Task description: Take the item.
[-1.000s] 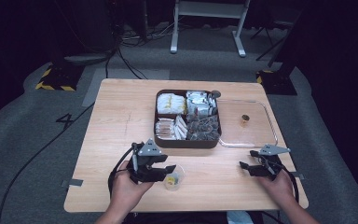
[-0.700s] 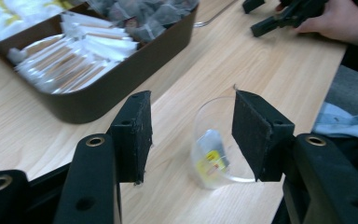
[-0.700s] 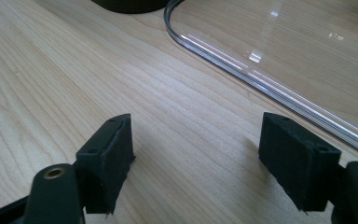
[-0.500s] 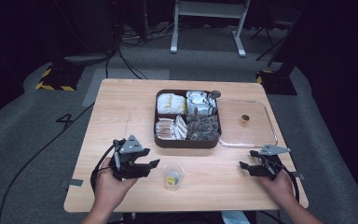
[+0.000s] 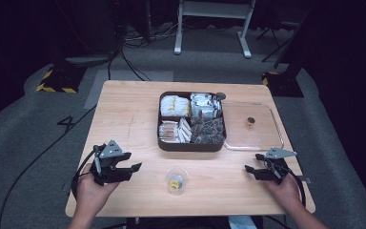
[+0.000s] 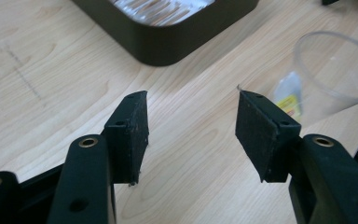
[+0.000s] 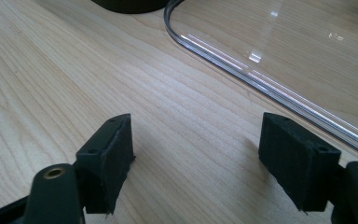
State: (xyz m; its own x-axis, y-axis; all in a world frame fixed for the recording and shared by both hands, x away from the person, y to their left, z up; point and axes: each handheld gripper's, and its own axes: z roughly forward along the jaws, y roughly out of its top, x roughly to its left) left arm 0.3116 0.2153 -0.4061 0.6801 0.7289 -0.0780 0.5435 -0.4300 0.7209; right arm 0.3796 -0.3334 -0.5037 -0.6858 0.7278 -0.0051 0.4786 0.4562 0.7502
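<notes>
With both grippers' jaws held apart and empty, the left gripper (image 5: 132,168) is best kept clear of the cup (image 5: 177,180) at lower centre.

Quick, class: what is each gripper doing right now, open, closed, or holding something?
Left gripper: open, holding nothing, the clear cup just off to its side.
Right gripper: open, holding nothing, over bare table.
</notes>
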